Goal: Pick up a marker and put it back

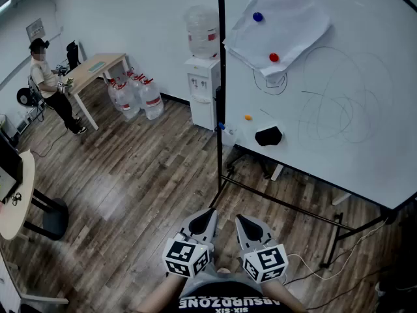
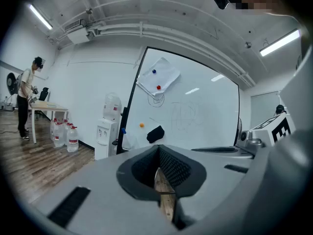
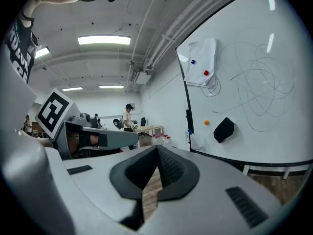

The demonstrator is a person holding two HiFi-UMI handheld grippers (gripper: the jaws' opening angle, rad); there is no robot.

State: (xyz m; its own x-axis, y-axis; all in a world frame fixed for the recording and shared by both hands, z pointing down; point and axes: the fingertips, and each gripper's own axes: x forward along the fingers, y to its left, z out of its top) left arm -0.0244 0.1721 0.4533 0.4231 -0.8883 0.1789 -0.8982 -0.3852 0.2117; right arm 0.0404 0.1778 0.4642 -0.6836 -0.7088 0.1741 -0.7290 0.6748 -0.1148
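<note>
Holds both claws side by side, low above wooden floor point(image 1: 143, 188), pointing toward whiteboard point(image 1: 339, 77); has left claw point(image 2: 157, 168) fully clenched, jaws pressed together at tips, nothing between; has right claw point(image 3: 156, 153) clenched likewise, tips meeting, empty; touches nothing with either; cannot make out marker in any view, too small to tell; shows black eraser point(image 1: 268, 135) on board just beside orange magnet point(image 1: 247, 117), well apart from both claws.

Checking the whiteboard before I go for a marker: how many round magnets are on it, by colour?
Blue magnet: 1
Red magnet: 1
Orange magnet: 1
Total: 3
</note>
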